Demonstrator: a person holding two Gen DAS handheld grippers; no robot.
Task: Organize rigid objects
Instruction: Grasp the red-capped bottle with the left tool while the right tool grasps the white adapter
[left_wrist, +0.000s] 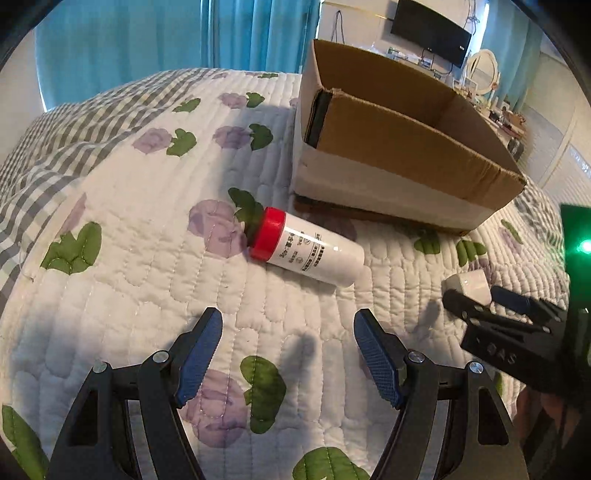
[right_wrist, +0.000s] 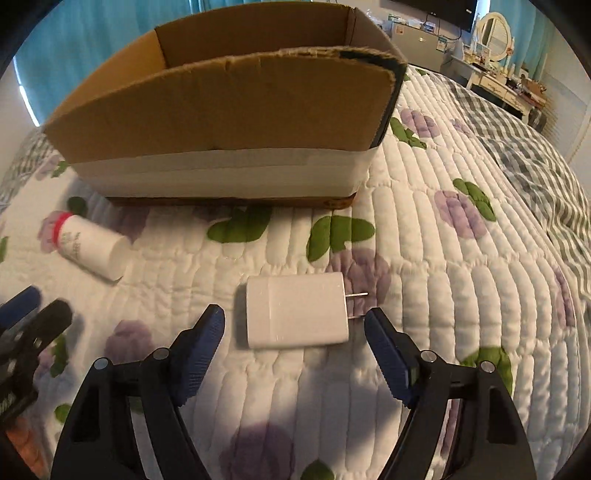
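While both hand-held grippers hang over the bed (right_wrist: 424, 236), we see the right hand-held gripper (right_wrist: 295, 325) spread wide, grasping nothing, with the charger (right_wrist: 297, 312) lying flat between its fingers, untouched. To grip well, we should lower further, centre on the white body and keep clear of the prongs. Our left hand-held gripper (left_wrist: 288, 326) is likewise released and empty, short of the bottle (left_wrist: 308, 249), which lies on its side near the box (left_wrist: 388, 147). We count one charger, one red-capped bottle and one open cardboard box.
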